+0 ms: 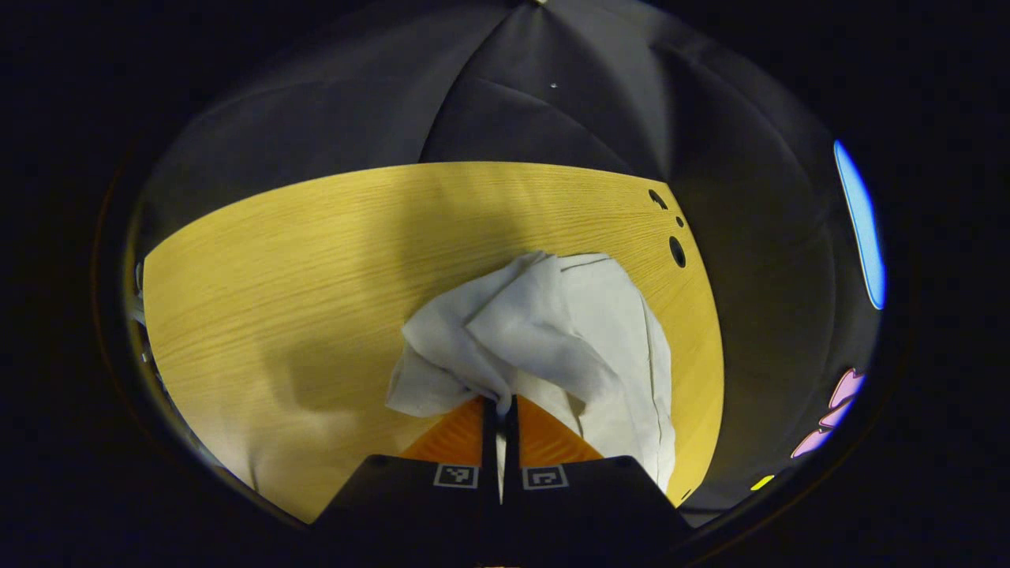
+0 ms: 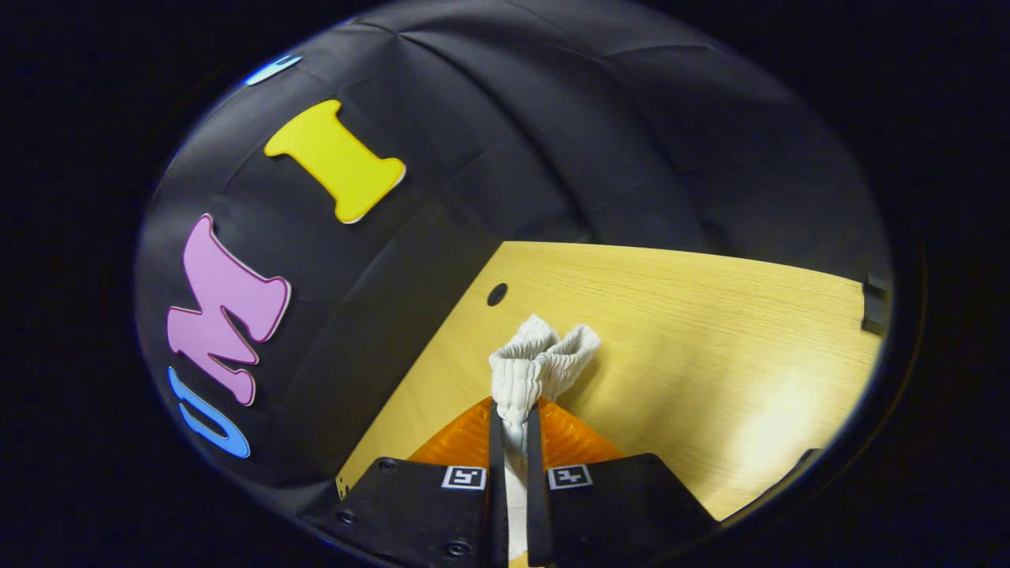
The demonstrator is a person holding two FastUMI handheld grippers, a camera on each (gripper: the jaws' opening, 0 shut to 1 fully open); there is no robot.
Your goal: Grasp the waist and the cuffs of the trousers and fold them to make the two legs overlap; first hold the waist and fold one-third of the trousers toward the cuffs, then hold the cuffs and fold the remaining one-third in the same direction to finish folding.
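In the left gripper view the white trousers [image 1: 552, 331] hang in a bunched, creased mass over the wooden table [image 1: 316, 276]. My left gripper [image 1: 500, 406] is shut on a pinch of their plain fabric, which drapes down to the right of the fingers. In the right gripper view my right gripper [image 2: 514, 418] is shut on a gathered, ribbed white edge of the trousers [image 2: 540, 359], which looks like the elastic waist. That edge sticks up above the fingertips in a ruffled clump. Both pieces are lifted off the table.
The table [image 2: 710, 331] has round holes [image 1: 677, 251] near one corner and a single hole [image 2: 497, 294] by its left edge in the right gripper view. A dark bracket [image 2: 874, 304] sits at its far right edge. The booth's black cloth wall stands close behind.
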